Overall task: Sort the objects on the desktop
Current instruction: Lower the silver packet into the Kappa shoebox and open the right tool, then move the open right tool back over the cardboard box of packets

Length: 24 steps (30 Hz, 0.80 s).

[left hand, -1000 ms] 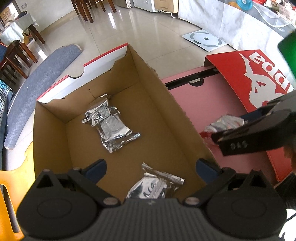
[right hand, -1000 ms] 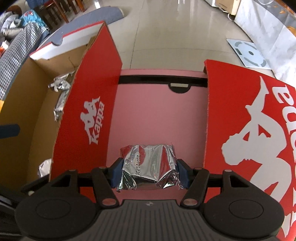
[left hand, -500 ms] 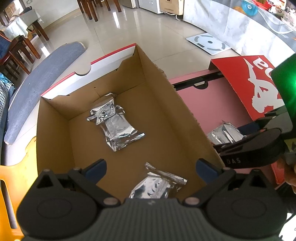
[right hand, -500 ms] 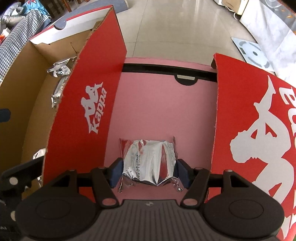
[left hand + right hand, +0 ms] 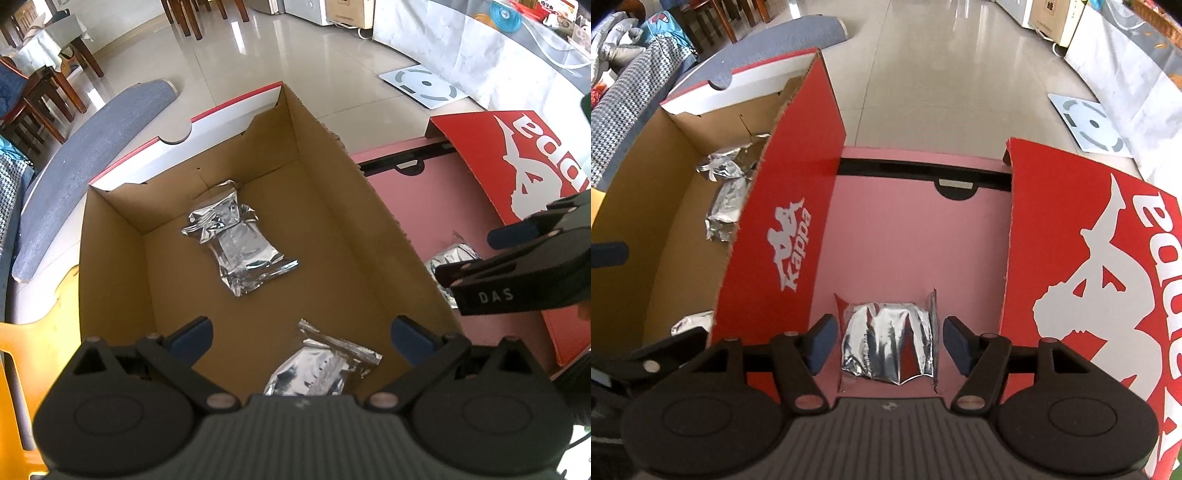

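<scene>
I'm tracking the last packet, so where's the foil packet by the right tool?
In the right wrist view the foil packet lies on the pink surface between the open fingers of the right tool, with the red Kappa box wall to its left.

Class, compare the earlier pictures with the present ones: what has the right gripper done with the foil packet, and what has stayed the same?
The right gripper has let go: its jaws, shut on the foil packet a second ago, now stand apart, and the packet lies on the pink surface. The left gripper stays open above the cardboard box, whose packets have not moved.
</scene>
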{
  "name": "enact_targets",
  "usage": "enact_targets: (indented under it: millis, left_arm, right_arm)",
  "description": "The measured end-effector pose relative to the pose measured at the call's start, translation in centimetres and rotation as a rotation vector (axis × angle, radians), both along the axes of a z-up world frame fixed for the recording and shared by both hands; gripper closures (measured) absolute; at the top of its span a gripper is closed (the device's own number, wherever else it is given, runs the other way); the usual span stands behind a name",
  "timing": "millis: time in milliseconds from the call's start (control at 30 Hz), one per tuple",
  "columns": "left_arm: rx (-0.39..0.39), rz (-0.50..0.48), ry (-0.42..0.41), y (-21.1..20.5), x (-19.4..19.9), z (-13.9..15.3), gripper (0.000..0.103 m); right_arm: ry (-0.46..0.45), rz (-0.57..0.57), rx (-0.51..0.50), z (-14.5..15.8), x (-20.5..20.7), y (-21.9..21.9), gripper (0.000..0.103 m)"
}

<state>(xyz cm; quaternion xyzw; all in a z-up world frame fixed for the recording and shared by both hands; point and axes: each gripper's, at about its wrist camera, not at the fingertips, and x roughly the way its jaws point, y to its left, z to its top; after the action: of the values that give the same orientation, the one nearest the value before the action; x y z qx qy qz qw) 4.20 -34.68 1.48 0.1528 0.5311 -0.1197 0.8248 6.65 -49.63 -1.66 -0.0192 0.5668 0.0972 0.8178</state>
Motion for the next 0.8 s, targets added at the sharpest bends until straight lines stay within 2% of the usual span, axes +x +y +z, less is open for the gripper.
enact_targets:
  millis: [67, 133, 200, 367, 533, 800]
  left_arm:
    - [-0.007, -0.001, 0.004, 0.0, 0.0, 0.0, 0.000]
    - [-0.005, 0.004, 0.009, 0.1, 0.1, -0.1, 0.000]
    - [-0.004, 0.011, 0.013, 0.2, 0.1, -0.2, 0.000]
    - [-0.007, 0.023, 0.015, 0.5, 0.2, -0.2, 0.000]
    - [-0.009, 0.052, 0.011, 1.1, 0.4, -0.1, 0.000]
    - [-0.022, 0.112, -0.045, 3.1, 0.8, 1.0, 0.000]
  right_arm:
    - [-0.009, 0.006, 0.007, 0.4, -0.1, 0.2, 0.039]
    - [-0.022, 0.006, 0.007, 0.9, -0.1, 0.3, 0.030]
    - [-0.039, 0.010, -0.002, 1.5, -0.1, 0.5, 0.026]
    - [-0.109, 0.010, 0.010, 2.9, -0.3, 0.6, 0.025]
    - [-0.137, 0.012, 0.071, 3.7, -0.5, 0.5, 0.025]
    - [-0.227, 0.033, 0.096, 5.5, -1.4, 0.9, 0.025]
